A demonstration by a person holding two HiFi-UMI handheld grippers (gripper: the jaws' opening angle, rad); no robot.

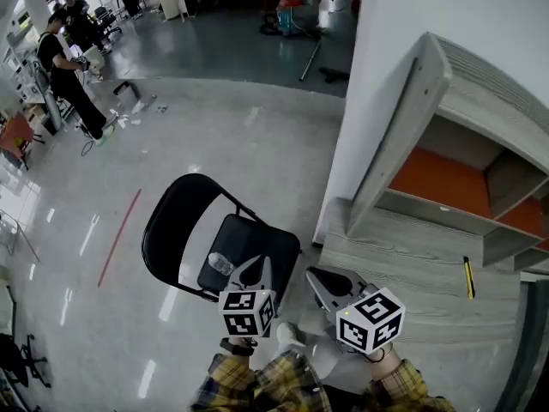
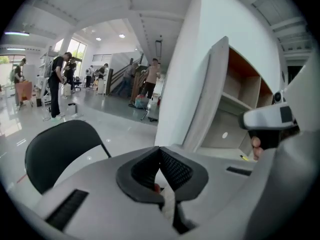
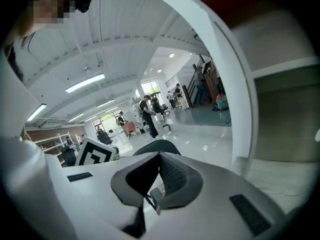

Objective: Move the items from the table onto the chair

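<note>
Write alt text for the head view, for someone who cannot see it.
Seen from above, a black folding chair stands on a glossy floor with a clear bottle on its seat. The left claw and right claw, both shut, hover near it, beside a grey table bearing a slim yellow tool.

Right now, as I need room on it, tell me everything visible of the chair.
The chair is a black folding one: rounded backrest, thin tube frame, flat seat. It stands upright on the glossy floor beside the grey table. A small clear bottle lies on its seat.
</note>
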